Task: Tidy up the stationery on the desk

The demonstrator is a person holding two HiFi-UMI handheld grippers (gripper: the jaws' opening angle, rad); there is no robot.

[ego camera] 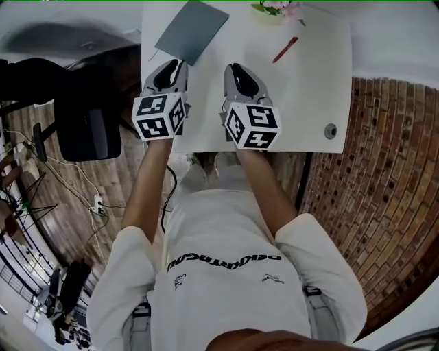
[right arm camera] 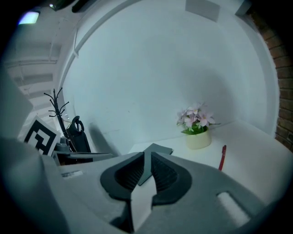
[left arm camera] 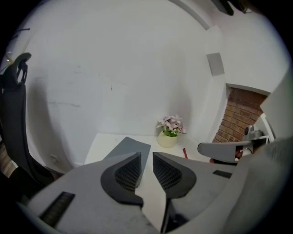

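Observation:
A grey notebook (ego camera: 191, 31) lies at an angle on the far left part of the white desk (ego camera: 309, 103). A red pen (ego camera: 285, 49) lies alone at the far right. My left gripper (ego camera: 180, 65) hovers over the near left part of the desk, just short of the notebook (left arm camera: 128, 147), jaws nearly together and empty. Beside it, my right gripper (ego camera: 232, 68) is also shut on nothing. From the left gripper (left arm camera: 146, 155) the pen (left arm camera: 185, 153) shows to the right. Past the right gripper (right arm camera: 147, 155) lie the notebook (right arm camera: 160, 149) and the pen (right arm camera: 222, 157).
A small pot of pink flowers (ego camera: 278, 9) stands at the desk's back edge by the white wall. A round grommet (ego camera: 330, 130) sits near the front right corner. A black office chair (ego camera: 86, 123) stands left of the desk. Brick-patterned floor (ego camera: 384, 171) lies to the right.

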